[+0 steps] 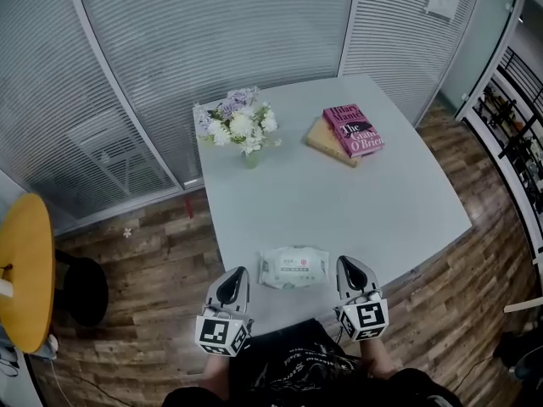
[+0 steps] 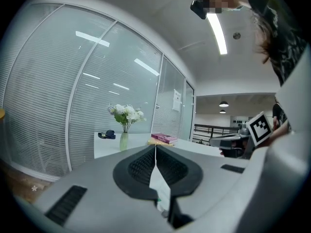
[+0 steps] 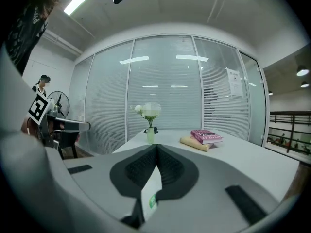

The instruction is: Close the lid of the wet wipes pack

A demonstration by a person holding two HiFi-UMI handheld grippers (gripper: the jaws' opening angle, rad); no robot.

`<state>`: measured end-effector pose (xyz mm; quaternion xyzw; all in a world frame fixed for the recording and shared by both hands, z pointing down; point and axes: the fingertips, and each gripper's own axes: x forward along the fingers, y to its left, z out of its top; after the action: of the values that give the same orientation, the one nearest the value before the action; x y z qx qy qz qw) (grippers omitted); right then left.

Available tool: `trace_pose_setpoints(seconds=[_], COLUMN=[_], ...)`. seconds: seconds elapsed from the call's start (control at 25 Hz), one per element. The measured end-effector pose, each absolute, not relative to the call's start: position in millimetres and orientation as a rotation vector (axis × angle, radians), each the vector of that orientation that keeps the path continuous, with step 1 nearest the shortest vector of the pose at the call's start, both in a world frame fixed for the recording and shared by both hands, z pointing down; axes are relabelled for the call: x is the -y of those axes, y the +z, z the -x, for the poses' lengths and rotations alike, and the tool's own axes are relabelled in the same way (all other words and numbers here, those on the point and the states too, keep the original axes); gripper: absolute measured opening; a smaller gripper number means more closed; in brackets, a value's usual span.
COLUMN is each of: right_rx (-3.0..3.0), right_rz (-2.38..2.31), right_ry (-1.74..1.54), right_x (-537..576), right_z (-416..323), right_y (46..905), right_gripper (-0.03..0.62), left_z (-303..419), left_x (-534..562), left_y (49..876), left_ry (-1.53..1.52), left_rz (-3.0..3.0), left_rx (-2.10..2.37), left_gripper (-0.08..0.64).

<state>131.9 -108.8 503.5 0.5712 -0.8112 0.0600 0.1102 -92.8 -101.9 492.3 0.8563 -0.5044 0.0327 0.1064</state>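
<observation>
Left gripper point(image 2: 155, 148), grey 2-jaw with black ribbed pads: pads pressed together at the tips, nothing pinched. Right gripper point(image 3: 156, 147), same build: also pressed together and empty. Both point nearly level, out across the table.

White soft wet wipes pack with a green-printed label point(image 1: 293, 267) lies flat near the table's near edge, between the 2 grippers and touched by neither. They likely flank it so either one can press the lid from its own side. The pack looks flat from above, but whether the lid is fully shut is too small to tell.

Pale grey rectangular table point(image 1: 382, 193): the pack sits near the person for easy reach, the clutter is pushed to the far end.

Count:
- 2 grippers
- 1 wipes pack
- 1 small green vase of white flowers point(image 1: 243, 130)
- 2 stacked books: pink hardback point(image 1: 353, 130) on a tan one point(image 1: 327, 142)
- 1 yellow round stool point(image 1: 21, 270), off to the left on the wood floor
</observation>
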Motion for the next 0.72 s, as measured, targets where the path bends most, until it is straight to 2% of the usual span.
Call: trace_pose_setpoints(seconds=[0.72], right_rx=[2.34], right_rz=[-1.675], right_ry=[0.121], right_x=[112.4], right_z=[-129.6], right_y=[498.5], right_gripper=[-0.002], left_z=[98.5], left_x=[110.6], left_y=[483.7], left_ry=[0.106], left_rz=[-2.533], left_rx=[1.548], left_gripper=[0.008])
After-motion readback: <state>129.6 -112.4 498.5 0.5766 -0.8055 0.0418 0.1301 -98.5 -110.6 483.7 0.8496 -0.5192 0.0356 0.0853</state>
